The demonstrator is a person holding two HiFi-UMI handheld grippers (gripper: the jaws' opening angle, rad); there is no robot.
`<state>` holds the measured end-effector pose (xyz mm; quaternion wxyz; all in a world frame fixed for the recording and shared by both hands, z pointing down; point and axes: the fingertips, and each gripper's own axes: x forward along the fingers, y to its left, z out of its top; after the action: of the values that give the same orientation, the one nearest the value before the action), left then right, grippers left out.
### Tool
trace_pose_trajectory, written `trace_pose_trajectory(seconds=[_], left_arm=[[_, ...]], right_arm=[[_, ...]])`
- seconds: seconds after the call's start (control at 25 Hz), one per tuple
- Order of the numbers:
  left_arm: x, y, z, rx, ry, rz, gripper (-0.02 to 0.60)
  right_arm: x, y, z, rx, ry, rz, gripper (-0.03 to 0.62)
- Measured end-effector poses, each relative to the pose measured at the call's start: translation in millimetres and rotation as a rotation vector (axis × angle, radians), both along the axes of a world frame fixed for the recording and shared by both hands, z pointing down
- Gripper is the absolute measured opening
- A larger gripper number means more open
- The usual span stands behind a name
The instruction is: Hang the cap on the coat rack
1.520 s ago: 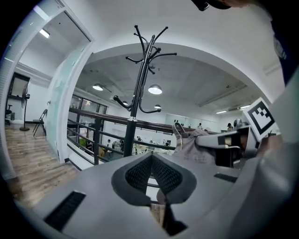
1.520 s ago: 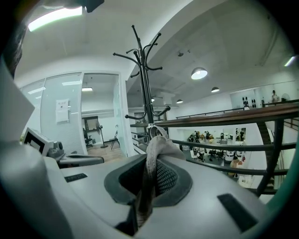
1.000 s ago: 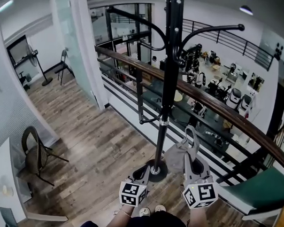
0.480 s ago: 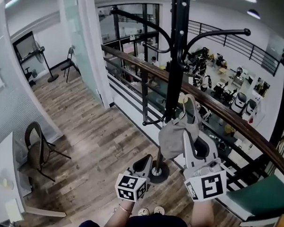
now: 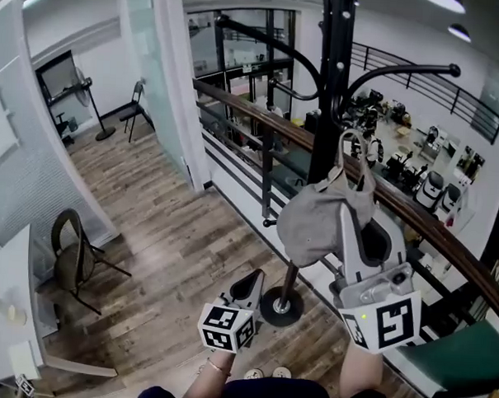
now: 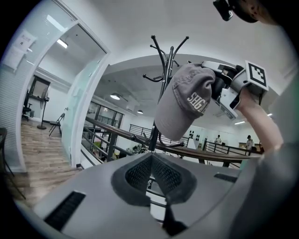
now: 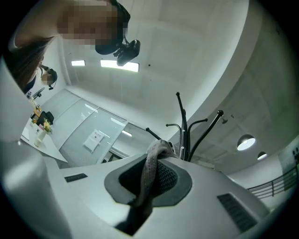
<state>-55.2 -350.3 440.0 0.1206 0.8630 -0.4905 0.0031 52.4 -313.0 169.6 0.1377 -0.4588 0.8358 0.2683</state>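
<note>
A grey cap point(image 5: 319, 222) hangs from my right gripper point(image 5: 350, 202), which is shut on its edge and holds it up in front of the black coat rack point(image 5: 330, 90). The cap's back strap loop point(image 5: 350, 153) stands just below a curved hook point(image 5: 404, 70), apart from it. In the right gripper view, cap fabric point(image 7: 152, 163) is pinched between the pads, with the coat rack's hooks point(image 7: 184, 126) beyond. My left gripper point(image 5: 250, 281) is low near the rack's round base point(image 5: 282, 307), shut and empty. The left gripper view shows the cap point(image 6: 184, 105) and the rack point(image 6: 166, 60) above its jaws.
A wooden handrail point(image 5: 261, 120) on black bars runs behind the rack, with a lower floor beyond it. A green seat point(image 5: 465, 360) is at the right, a dark chair point(image 5: 74, 256) at the left, and a glass partition point(image 5: 156, 66) at the back left.
My right gripper has lifted the cap from near the rack's base up toward the hooks. The left gripper has stayed low.
</note>
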Motion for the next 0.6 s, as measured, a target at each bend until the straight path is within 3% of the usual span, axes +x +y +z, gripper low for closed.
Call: trace_pose_trajectory(seconds=[0.2,0.6], left_arm=[[-4.8,-5.1,3.7,-0.005,0.001,-0.014,0.003],[-27.6,-13.4,22.2,-0.033,-0.004,-0.072,0.003]], right_arm=[[1.1,-15.9,-10.6,0.014,0.009,0.003,0.023],[1.4,-71.3,2.7,-0.074,-0.029,-0.025,0.023]])
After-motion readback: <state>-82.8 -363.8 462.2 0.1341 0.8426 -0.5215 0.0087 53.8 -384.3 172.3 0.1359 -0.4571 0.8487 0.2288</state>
